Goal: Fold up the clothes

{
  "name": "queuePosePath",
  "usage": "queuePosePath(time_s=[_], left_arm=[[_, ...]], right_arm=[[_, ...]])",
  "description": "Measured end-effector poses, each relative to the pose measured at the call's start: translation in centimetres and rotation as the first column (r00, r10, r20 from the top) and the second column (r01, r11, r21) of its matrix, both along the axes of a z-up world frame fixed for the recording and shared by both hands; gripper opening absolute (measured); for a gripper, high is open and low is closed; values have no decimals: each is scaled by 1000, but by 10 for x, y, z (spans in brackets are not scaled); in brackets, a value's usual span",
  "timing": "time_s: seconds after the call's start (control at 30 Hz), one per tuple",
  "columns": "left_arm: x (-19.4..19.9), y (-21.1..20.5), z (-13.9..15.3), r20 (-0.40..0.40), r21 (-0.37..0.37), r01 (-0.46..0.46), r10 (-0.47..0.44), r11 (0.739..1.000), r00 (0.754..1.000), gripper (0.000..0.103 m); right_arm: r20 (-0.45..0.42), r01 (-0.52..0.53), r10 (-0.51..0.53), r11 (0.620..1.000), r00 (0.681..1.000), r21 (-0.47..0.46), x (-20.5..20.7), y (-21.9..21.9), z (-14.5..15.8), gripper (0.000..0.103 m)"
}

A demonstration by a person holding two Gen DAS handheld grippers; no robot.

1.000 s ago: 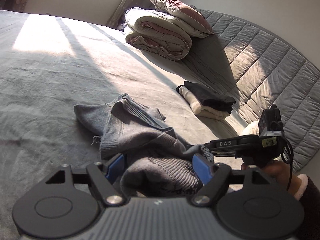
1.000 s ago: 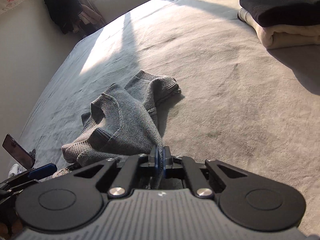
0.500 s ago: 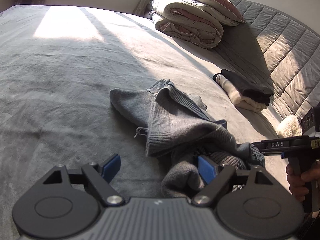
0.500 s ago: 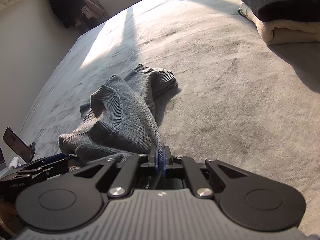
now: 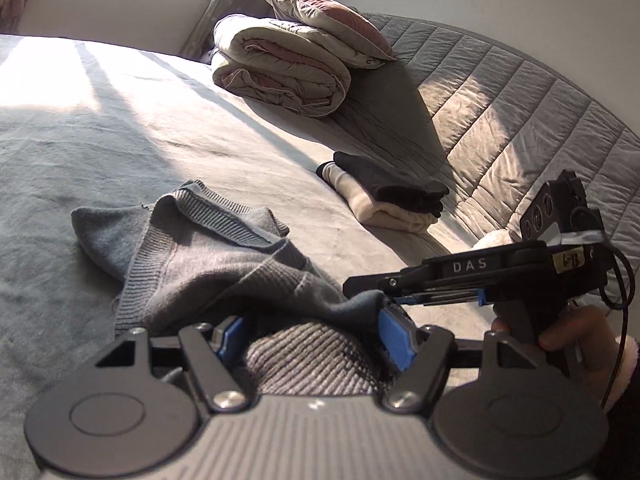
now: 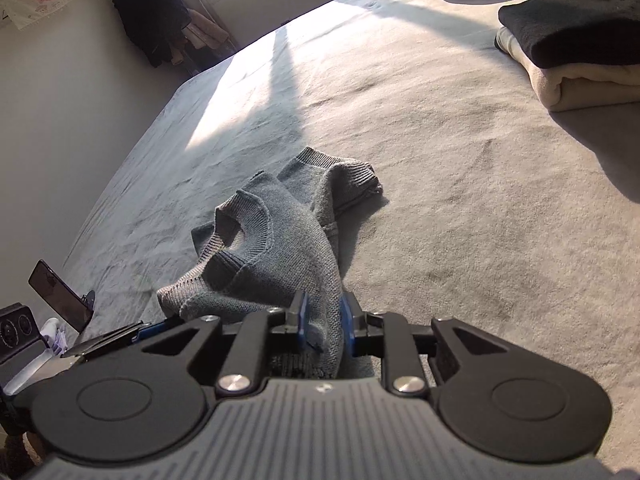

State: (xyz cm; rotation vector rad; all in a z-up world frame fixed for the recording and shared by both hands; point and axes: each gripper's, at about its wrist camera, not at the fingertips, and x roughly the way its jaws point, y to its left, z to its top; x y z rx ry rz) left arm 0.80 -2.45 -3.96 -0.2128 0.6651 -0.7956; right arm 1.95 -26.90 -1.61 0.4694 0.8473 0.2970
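A grey knit sweater [image 5: 208, 256] lies crumpled on the grey bed [image 5: 100, 152], its neck hole [image 6: 230, 226] facing up. My left gripper [image 5: 312, 338] is low over the near, ribbed bunch of the sweater. That bunch sits between its blue pads [image 5: 394, 338], and the jaws are closing but still stand wide. My right gripper [image 6: 323, 320] is at the sweater's near edge. Its jaws are opening, and a fold of the knit hangs loose between the pads [image 6: 301, 318]. In the left wrist view the right gripper [image 5: 380, 294] comes in from the right, held by a hand [image 5: 568, 332].
A folded stack of black over cream clothes [image 5: 384, 200] lies near the quilted headboard [image 5: 520, 120]. A rolled duvet with a pillow on top [image 5: 280, 76] sits at the far end. A phone on a stand [image 6: 56, 292] is off the bed's left side, and dark clothes [image 6: 152, 16] hang by the window.
My right jaws, shut on the sweater's edge before, have parted. My left gripper swung aside and came back over the ribbed bunch, its jaws a little narrower.
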Motion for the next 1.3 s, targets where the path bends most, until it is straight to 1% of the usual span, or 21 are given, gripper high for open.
queuePosePath(time_s=[0.03, 0.07, 0.13, 0.23, 0.37, 0.4, 0.47, 0.53, 0.57, 0.63, 0.67, 0.73, 0.8, 0.83, 0.9, 0.97, 1.03, 1.13, 1.17, 1.23, 1.3], left_arm=[[-2, -2, 1, 14, 8, 7, -7, 1000, 1000, 74], [-4, -4, 2, 25, 13, 13, -14, 1000, 1000, 75], [-5, -5, 2, 27, 13, 23, -24, 1000, 999, 75], [-7, -2, 0, 8, 1, 36, -36, 999, 999, 76], [-20, -4, -7, -26, -35, 100, -101, 994, 995, 76], [-25, -7, -8, -22, -28, 119, -120, 993, 993, 76], [-35, -13, -8, 26, 26, 147, -147, 989, 989, 76], [-40, -15, -6, 51, 56, 156, -158, 986, 986, 76], [-42, -16, -5, 60, 68, 158, -162, 985, 985, 76], [-38, -10, -3, 44, 50, 151, -153, 987, 987, 76], [-34, -6, -1, 30, 30, 146, -147, 989, 989, 77], [-26, 5, 5, 7, -19, 125, -125, 992, 992, 77], [-19, 15, 10, -3, -61, 95, -95, 994, 995, 78], [-16, 19, 11, -4, -67, 77, -77, 995, 997, 78], [-8, 25, 10, -15, -65, 29, -30, 997, 999, 78], [0, 30, 6, -38, -63, -21, 18, 998, 999, 78], [12, 33, -3, -94, -74, -71, 64, 995, 994, 78], [33, 36, -20, -194, -114, -139, 115, 984, 974, 76], [37, 36, -24, -218, -131, -151, 120, 980, 969, 76], [42, 33, -31, -251, -154, -165, 123, 974, 960, 74], [47, 29, -38, -281, -173, -177, 124, 969, 952, 66]], right_arm=[[24, -20, 20, 1000, 1000, 3, -1, 3, 4, 59], [48, -43, 43, 999, 998, 5, -3, 7, 7, 61], [92, -97, 97, 995, 991, -2, -6, 17, 13, 61], [150, -168, 175, 984, 973, -55, -6, 37, 19, 61], [184, -245, 263, 962, 947, -116, 0, 60, 20, 61], [188, -265, 286, 955, 939, -131, 2, 65, 19, 61], [187, -289, 320, 942, 929, -173, 5, 74, 14, 61], [184, -290, 334, 929, 924, -231, 7, 80, 8, 61], [185, -275, 328, 925, 926, -262, 6, 80, 5, 58], [187, -225, 289, 926, 939, -302, 7, 76, -1, 19], [184, -189, 244, 943, 952, -274, 10, 68, -3, 16], [174, -116, 145, 979, 974, -170, 13, 47, -4, 12], [156, -40, 51, 997, 986, -71, 15, 26, -5, 12], [138, 4, -3, 1000, 990, -8, 15, 14, -6, 11], [65, 108, -117, 986, 991, 130, 16, -11, -13, 11], [-22, 185, -185, 959, 982, 214, 17, -30, -24, 11], [-102, 254, -235, 929, 967, 270, 17, -43, -37, 11], [-154, 295, -258, 898, 954, 325, 14, -51, -44, 11], [-162, 299, -258, 894, 952, 334, 13, -53, -44, 11], [-150, 283, -246, 901, 958, 329, 12, -52, -38, 12], [-139, 259, -225, 909, 964, 327, 9, -49, -34, 12]])
